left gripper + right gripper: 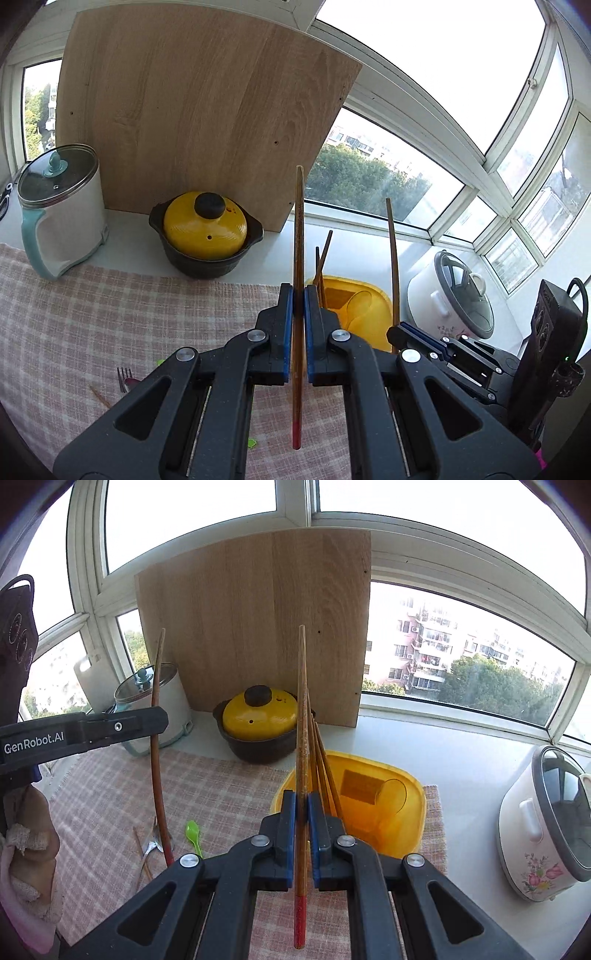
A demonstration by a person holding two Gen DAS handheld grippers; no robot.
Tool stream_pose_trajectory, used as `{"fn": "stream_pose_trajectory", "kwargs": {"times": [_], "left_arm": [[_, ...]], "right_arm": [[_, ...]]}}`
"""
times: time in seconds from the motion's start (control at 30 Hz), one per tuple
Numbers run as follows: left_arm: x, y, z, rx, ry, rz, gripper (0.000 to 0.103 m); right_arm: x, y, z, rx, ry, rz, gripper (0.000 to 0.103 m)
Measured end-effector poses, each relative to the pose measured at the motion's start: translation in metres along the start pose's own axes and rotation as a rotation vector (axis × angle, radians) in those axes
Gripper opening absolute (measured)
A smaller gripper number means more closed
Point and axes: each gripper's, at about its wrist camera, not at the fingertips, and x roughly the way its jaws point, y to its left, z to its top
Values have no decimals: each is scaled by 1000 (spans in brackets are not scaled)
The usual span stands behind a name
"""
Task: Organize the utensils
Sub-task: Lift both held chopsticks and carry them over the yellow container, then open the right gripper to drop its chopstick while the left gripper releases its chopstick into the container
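My left gripper [299, 295] is shut on a red-ended wooden chopstick [298, 236] held upright above the checked cloth. My right gripper [302, 801] is shut on another red-ended chopstick [302, 701], also upright, just in front of the yellow container [399, 827]. The container holds several chopsticks [322, 771] leaning on its left side and a yellow spoon. In the left wrist view the right gripper [410, 332] and its chopstick [393, 258] show beside the container [373, 310]. On the cloth lie a fork [151, 845], a green spoon [193, 834] and a loose chopstick [142, 856].
A yellow-lidded black pot [262, 723] stands in front of a wooden board [258, 620] leaning on the window. A white kettle with glass lid [62, 210] is at the left, a flowered rice cooker [546, 823] at the right. The checked cloth [92, 317] covers the counter.
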Motion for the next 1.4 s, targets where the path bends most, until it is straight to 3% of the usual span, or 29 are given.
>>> {"fn": "stream_pose_trajectory", "kwargs": {"times": [0.4,0.83,1.4], "left_arm": [[26,-41,30,37,-49,-17,3],[72,-59,56,28,-84,-3,3],[108,-55,40,54,-35,16,3]], "right_arm": [[-5,-33,17,19,-61,-24,4],[23,-51,30,33,-71,-40,4],[64,-63,27,22,-51,-74,4]]}}
